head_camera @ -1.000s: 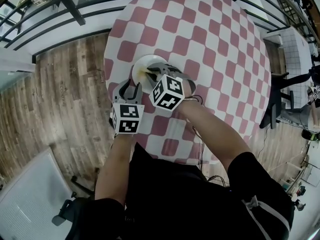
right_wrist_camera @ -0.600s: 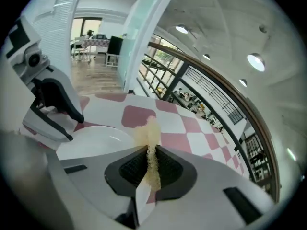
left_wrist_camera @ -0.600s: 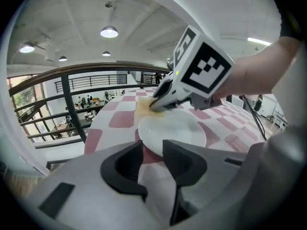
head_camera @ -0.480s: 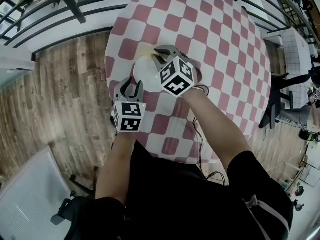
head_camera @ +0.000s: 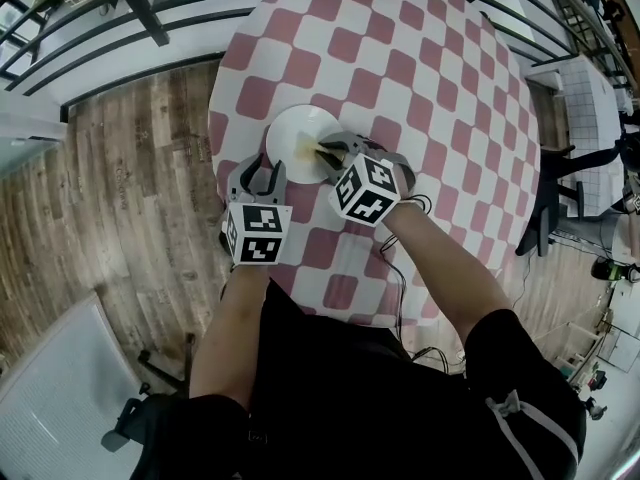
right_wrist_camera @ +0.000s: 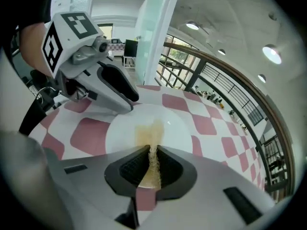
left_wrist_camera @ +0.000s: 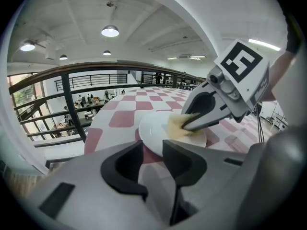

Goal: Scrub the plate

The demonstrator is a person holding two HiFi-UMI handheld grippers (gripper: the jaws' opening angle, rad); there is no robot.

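Observation:
A white plate (head_camera: pixel 295 128) lies near the left edge of the checkered table. My right gripper (head_camera: pixel 328 150) is shut on a yellow sponge (head_camera: pixel 318 151), whose tip rests on the plate's near right part. In the right gripper view the sponge (right_wrist_camera: pixel 153 162) is squeezed thin between the jaws over the plate (right_wrist_camera: pixel 177 128). My left gripper (head_camera: pixel 260 173) stands at the plate's near rim. Its jaws are a little apart, with tablecloth showing through the gap. From the left gripper (left_wrist_camera: pixel 152 150) the plate (left_wrist_camera: pixel 153 128), the sponge (left_wrist_camera: pixel 180 126) and the right gripper (left_wrist_camera: pixel 189 123) show ahead.
The round table (head_camera: pixel 420 88) has a pink and white checkered cloth. Its left edge runs close beside the left gripper, with wooden floor (head_camera: pixel 120 188) below. A black railing (head_camera: pixel 130 8) crosses the far side. A cable (head_camera: pixel 395 268) trails from the right gripper.
The right gripper swept with the sponge to the plate's far side, then back toward me and to the right. More of the plate shows now. The left gripper has not moved.

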